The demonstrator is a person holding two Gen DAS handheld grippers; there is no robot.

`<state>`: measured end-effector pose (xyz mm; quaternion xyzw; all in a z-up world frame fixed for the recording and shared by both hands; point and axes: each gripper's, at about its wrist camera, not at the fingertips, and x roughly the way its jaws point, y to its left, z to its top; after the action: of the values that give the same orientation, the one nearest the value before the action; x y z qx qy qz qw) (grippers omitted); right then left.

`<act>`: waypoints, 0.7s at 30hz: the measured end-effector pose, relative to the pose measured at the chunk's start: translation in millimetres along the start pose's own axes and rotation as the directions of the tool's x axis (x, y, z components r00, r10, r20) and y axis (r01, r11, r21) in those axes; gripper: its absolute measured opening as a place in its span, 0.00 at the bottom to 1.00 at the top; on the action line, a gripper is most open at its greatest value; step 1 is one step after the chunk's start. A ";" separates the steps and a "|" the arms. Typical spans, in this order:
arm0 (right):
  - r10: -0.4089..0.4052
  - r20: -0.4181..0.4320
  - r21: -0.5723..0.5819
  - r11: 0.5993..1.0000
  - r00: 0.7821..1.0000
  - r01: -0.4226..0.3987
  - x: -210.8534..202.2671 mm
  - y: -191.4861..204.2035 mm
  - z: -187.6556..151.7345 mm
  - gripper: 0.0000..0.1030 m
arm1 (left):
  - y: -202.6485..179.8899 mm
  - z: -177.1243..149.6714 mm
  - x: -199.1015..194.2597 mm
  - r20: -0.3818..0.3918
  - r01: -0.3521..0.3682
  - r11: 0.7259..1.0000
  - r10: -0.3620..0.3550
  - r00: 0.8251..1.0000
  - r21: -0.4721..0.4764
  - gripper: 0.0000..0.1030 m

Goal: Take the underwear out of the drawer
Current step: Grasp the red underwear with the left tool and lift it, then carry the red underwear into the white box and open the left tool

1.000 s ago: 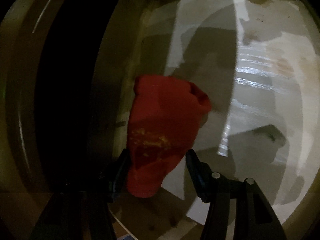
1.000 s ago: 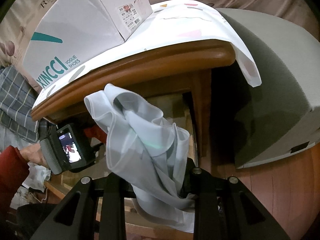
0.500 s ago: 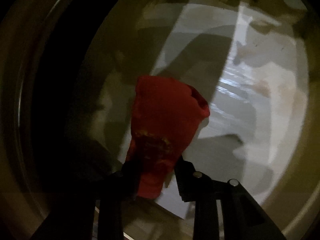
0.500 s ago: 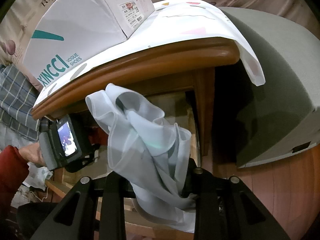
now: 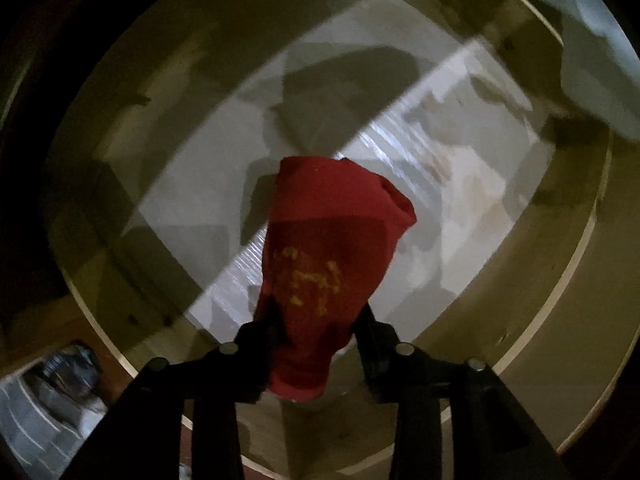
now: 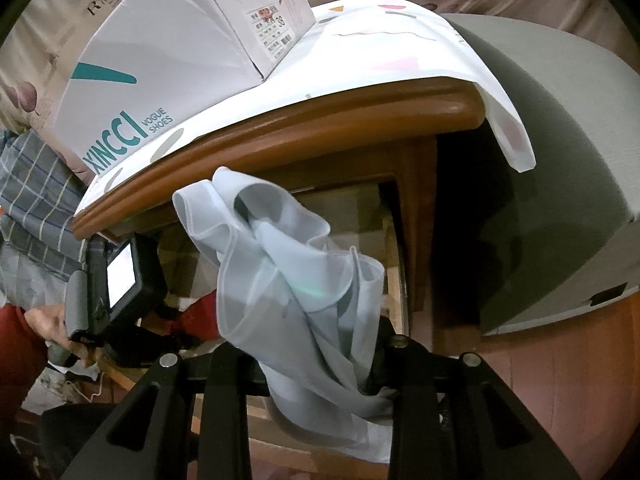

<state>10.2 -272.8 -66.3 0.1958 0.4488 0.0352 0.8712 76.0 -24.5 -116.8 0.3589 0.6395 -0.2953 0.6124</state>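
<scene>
Left gripper (image 5: 320,316): your jaws are clamped on the red cloth underwear with yellow print (image 5: 332,248), held above the pale-lined wooden drawer (image 5: 576,264).
Right gripper (image 6: 316,350): your jaws are clamped on the pale grey-blue silky underwear (image 6: 296,280), outside the drawer.
Right view only: white shoe box (image 6: 168,52) on the brown wooden nightstand (image 6: 320,128); grey mattress (image 6: 560,160) beside it.
Left view only: drawer walls ring the red garment on all sides.
</scene>
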 end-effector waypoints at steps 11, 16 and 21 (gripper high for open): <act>0.008 -0.013 -0.002 1.000 1.000 -0.008 2.8 3.4 -0.2 0.29 | -5.6 3.6 20.7 -0.040 -0.090 0.996 0.090 0.995 -0.001 0.55; 0.009 -0.019 -0.004 1.000 1.000 -0.009 3.9 3.3 0.1 0.29 | -0.4 -4.2 22.4 -0.021 -0.088 0.996 0.088 0.996 -0.011 0.39; 0.005 -0.019 -0.013 1.000 1.000 -0.005 3.7 3.8 0.1 0.29 | -13.0 -17.2 -3.6 0.106 -0.121 0.993 0.120 0.987 -0.002 0.32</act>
<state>12.9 -268.4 -67.7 0.1908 0.4561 0.0423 0.8682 55.5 -18.1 -112.8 0.3822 0.5826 -0.2778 0.6614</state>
